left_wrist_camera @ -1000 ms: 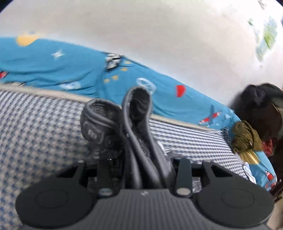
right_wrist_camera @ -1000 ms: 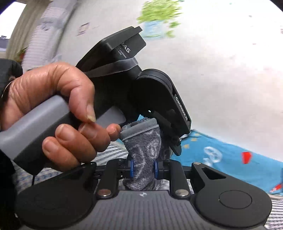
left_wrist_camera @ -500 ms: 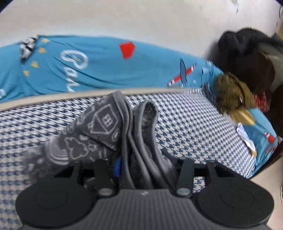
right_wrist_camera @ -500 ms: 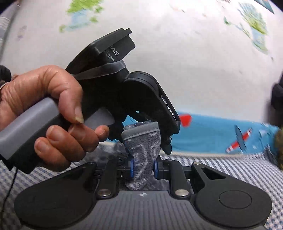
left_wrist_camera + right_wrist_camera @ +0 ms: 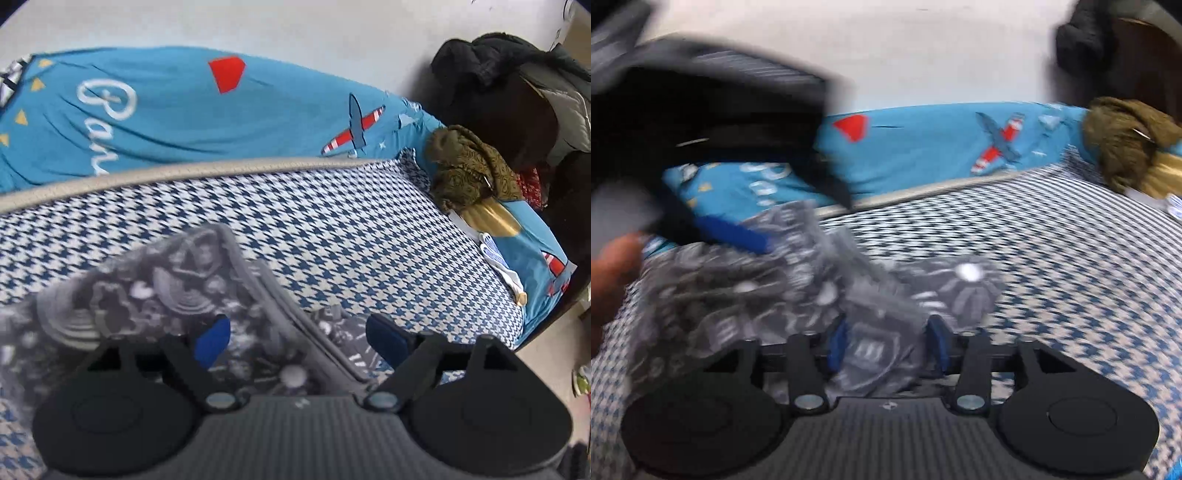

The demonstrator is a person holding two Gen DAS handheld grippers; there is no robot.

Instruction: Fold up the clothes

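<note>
The grey printed fleece garment lies on the blue-and-white houndstooth bed cover. In the left wrist view its long axis runs from lower left up toward the centre of the frame. The left gripper is opening, its pads clear of the cloth between them. The right gripper is also opening, with a fold of the garment between its blue pads; whether they touch it, I cannot tell.

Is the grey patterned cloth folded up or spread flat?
Folded: the grey patterned cloth lies doubled on the houndstooth bedcover, its edges stacked.
</note>
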